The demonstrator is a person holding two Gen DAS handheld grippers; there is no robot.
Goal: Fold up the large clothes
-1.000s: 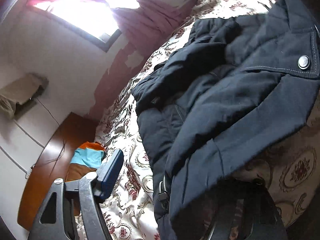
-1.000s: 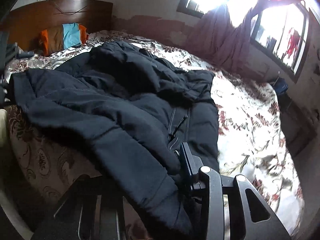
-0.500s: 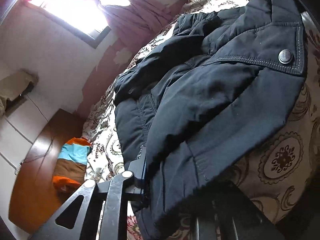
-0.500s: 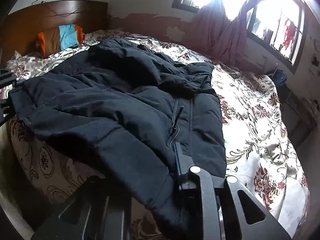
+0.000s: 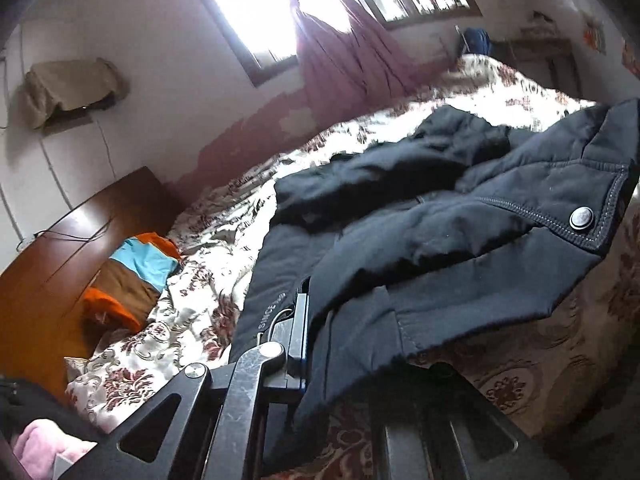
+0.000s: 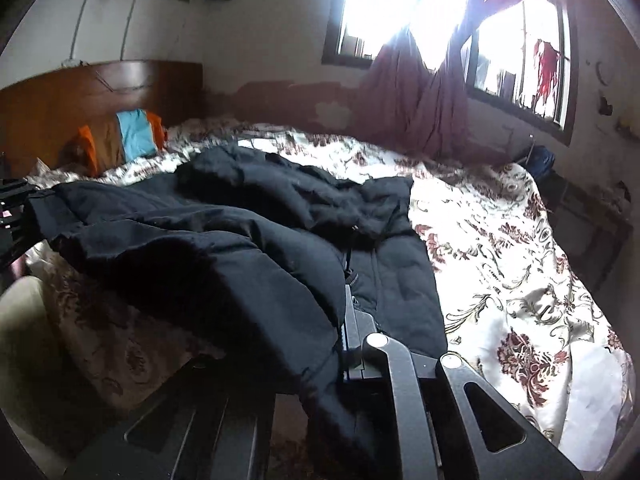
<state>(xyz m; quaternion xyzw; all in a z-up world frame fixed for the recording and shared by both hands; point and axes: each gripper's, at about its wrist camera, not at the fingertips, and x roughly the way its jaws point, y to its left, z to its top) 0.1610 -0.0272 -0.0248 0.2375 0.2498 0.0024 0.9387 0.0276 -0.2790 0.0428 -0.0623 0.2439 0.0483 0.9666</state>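
Now both jaws pinched: left hand-held gripper and right hand-held gripper (each on the dark jacket hem).

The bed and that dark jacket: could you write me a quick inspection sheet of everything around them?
Surface: bed with a floral cover, rumpled.
Job's things: dark jacket lying crumpled across the bed, its near hem hanging over the edge; snap button on a flap.
Clutter: orange, brown and blue pillow by the wooden headboard; pink cloth at the lower corner of the left view.
Grippers: left tool shut on the jacket's hem; right tool shut on the hem too.
Cables: thin wire across the headboard.
Surroundings: bright window, reddish curtain, peeling wall paint.
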